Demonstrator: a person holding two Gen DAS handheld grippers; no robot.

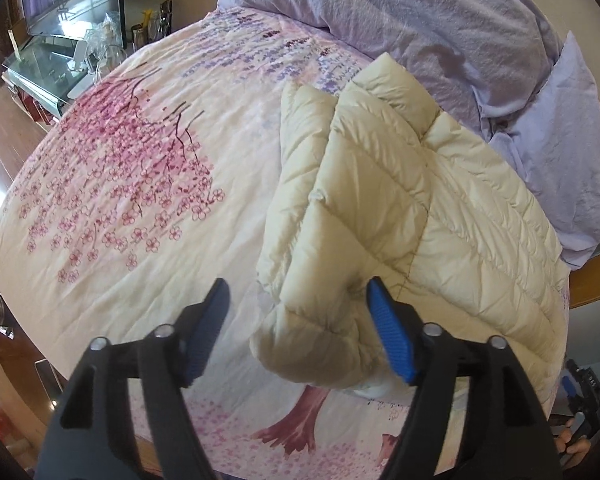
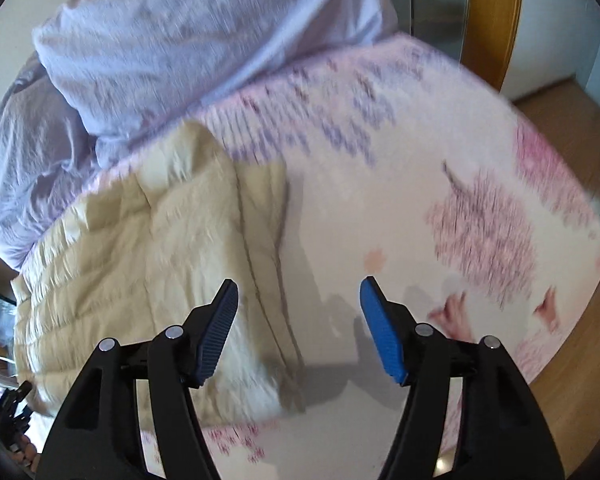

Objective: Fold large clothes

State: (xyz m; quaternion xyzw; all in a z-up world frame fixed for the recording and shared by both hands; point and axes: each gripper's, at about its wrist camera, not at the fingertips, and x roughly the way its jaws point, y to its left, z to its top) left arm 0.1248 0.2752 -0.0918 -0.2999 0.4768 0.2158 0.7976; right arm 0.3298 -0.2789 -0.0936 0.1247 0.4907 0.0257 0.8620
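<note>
At the bottom of the left wrist view the left gripper (image 1: 298,328) stands wide open with nothing between its blue pads; the right pad sits against the near lower edge of the cream quilted jacket (image 1: 400,216), though whether it truly touches is hard to tell. The jacket's near corner hides a scrap of white fabric beneath it, and part of the tree trunk printed on the floral bedspread (image 1: 140,184). The folded jacket runs lengthwise from the lower centre toward the upper right of the frame, its far end reaching a heap of lilac bedding (image 1: 440,28). At the upper left a cluttered glass-topped stand (image 1: 48,64) is cut off by the lens rim.

The right wrist view is motion-blurred. The right gripper (image 2: 298,328) is likewise spread wide and empty, hanging over bare bedspread (image 2: 420,184), the jacket (image 2: 140,272) at lower left, its stitching smeared
</note>
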